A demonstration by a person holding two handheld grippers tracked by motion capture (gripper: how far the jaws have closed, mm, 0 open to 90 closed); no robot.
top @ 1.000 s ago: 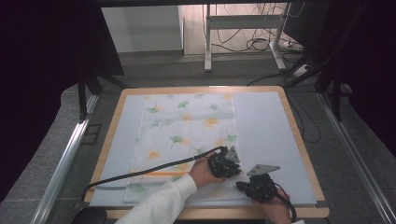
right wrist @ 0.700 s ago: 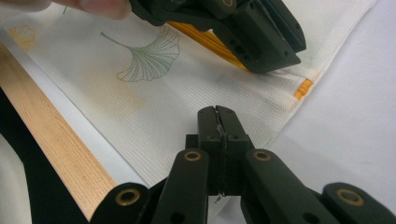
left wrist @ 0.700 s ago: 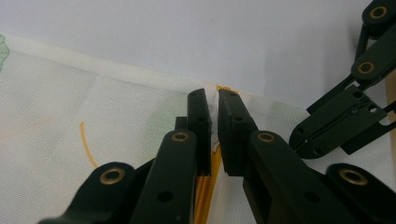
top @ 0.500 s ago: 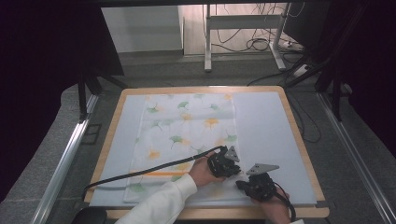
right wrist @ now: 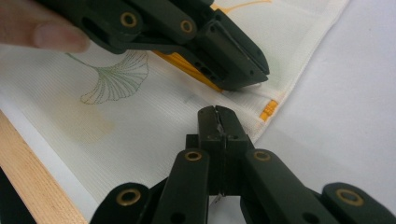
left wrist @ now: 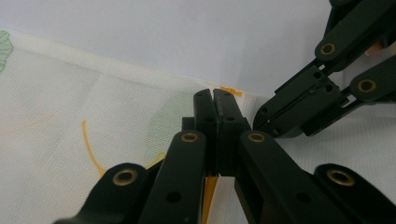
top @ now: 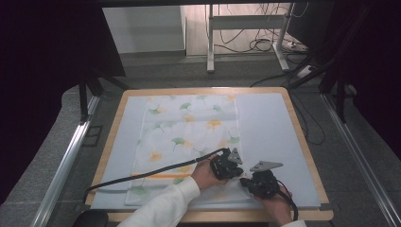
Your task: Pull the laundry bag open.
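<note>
A white cloth [top: 189, 127] printed with green and yellow ginkgo leaves lies flat on the pale blue mat [top: 265, 123]. Both grippers meet at its near right corner. My left gripper [top: 234, 175] has just been closing; in its own view the jaws [left wrist: 213, 95] are shut at the cloth's edge [left wrist: 93, 121], beside an orange tag. The right gripper view shows its tips [right wrist: 261, 74] pressed onto the cloth [right wrist: 116, 116]. My right gripper [right wrist: 216, 112] is shut over the cloth's corner, a white sliver showing between its pads; it also appears close by in the left gripper view [left wrist: 259, 123].
The mat sits in a wooden-rimmed table [top: 307, 142], whose front edge [right wrist: 32, 172] is close to the right gripper. A black cable [top: 156, 171] trails left over the cloth. A thumb [right wrist: 42, 35] rests on the left gripper. Bare mat lies right of the cloth.
</note>
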